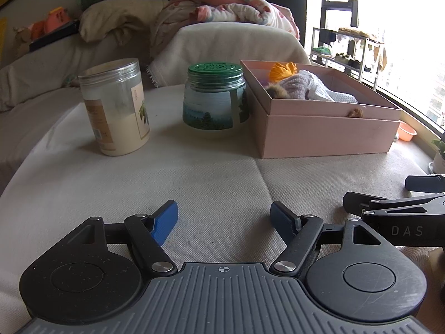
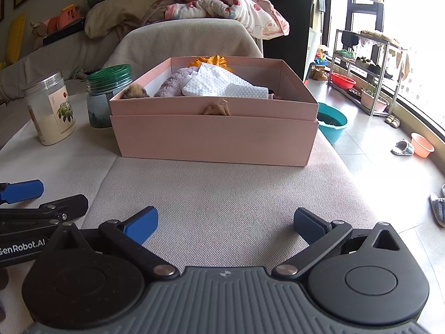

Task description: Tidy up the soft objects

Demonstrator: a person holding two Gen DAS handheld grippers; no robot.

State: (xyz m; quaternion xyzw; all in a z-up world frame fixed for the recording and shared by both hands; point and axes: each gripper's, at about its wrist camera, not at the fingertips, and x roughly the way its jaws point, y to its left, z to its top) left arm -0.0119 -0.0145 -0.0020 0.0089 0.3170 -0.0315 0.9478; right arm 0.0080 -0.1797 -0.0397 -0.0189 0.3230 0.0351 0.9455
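A pink box (image 2: 214, 136) stands on the beige cushioned surface (image 2: 222, 194), straight ahead in the right wrist view and at the right in the left wrist view (image 1: 328, 136). Inside lie a white waffle cloth (image 2: 222, 85), a purple fluffy cloth (image 2: 173, 80), an orange item (image 2: 211, 61) and a brown furry piece (image 2: 136, 91). A small tan item (image 2: 218, 110) hangs at the box's front rim. My left gripper (image 1: 224, 217) is open and empty, low over the surface. My right gripper (image 2: 225, 222) is open and empty, short of the box.
A clear jar with white powder (image 1: 116, 108) and a green-lidded glass jar (image 1: 214, 100) stand left of the box. Pillows and a quilt (image 2: 217, 2) pile up behind. To the right the surface drops to a tiled floor with basins (image 2: 332, 122) and a shoe rack (image 2: 367, 64).
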